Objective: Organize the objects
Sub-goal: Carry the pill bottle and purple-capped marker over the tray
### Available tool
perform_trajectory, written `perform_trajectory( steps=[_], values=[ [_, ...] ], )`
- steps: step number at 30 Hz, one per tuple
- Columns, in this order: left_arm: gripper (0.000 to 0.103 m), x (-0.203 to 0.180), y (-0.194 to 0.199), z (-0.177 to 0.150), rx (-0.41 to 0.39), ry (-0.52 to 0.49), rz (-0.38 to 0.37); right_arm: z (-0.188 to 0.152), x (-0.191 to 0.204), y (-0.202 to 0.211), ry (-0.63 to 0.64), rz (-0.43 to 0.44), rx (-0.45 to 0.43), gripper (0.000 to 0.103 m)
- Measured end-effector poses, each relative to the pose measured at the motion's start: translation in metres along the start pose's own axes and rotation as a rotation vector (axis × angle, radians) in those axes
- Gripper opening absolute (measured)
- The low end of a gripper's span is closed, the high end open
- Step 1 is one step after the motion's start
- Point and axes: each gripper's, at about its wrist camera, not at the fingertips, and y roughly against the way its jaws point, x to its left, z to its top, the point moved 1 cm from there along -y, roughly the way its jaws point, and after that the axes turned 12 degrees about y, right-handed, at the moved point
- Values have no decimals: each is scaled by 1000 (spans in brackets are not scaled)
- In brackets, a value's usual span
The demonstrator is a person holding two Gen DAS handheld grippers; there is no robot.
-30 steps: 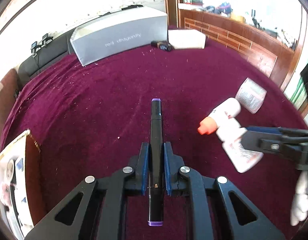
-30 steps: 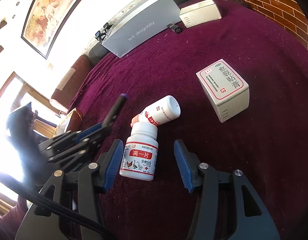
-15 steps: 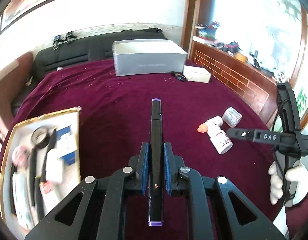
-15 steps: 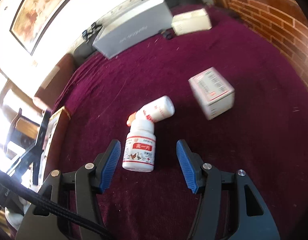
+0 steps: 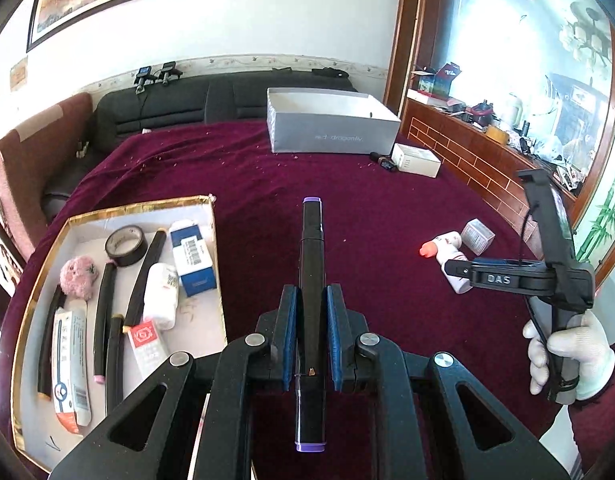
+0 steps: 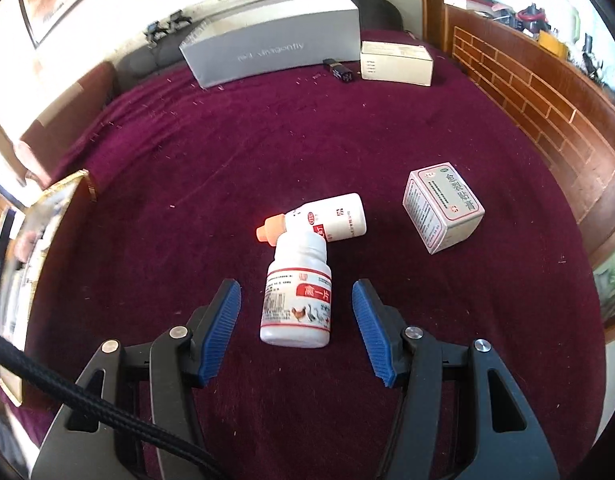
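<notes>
1. Gripping a black marker pen with purple end caps (image 5: pixel 312 280), your left gripper (image 5: pixel 311 304) has its blue-padded jaws clamped on the barrel; the pen points straight ahead, above the dark red velvet tablecloth (image 5: pixel 267 184).
2. To your left lies the gold-edged white cardboard tray (image 5: pixel 195 320), holding a roll of black tape (image 5: pixel 126 240), a blue-and-white carton (image 5: pixel 193 256), a pink fluffy ball (image 5: pixel 78 274), several black pens and small packets.
3. Your right gripper (image 6: pixel 297 304) stands with jaws wide apart, one blue pad on either side of the white pill bottle with a red label (image 6: pixel 297 300), touching neither side as far as you can see.
4. That bottle lies on the cloth, its cap end touching a second white bottle with an orange cap (image 6: pixel 319 220).
5. A small white medicine box with red print (image 6: pixel 443 208) sits near them, to the right.
6. At the far edge rests a long grey shoebox (image 6: pixel 275 52), with a white carton (image 6: pixel 395 64) beside it.
</notes>
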Motion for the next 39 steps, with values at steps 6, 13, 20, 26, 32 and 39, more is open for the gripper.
perform_trajectory(
  steps=[6,13,20,26,32,39],
  values=[
    [12,10,-1,-6,11,10,21,2,21,-12,91,-122,58,33],
    [12,12,5,-9,-7,-5,45,-1,26,-4,81,-103,48,33],
    [12,17,8,-10,-11,-2,55,2,44,22,75,-17,-5,33],
    [12,24,12,-11,-24,0,68,9,74,38,121,34,-42,33],
    [12,35,18,-11,-33,10,87,14,100,45,142,115,-52,34],
    [12,52,23,-11,-43,28,114,22,131,52,173,177,-65,34]
  ],
)
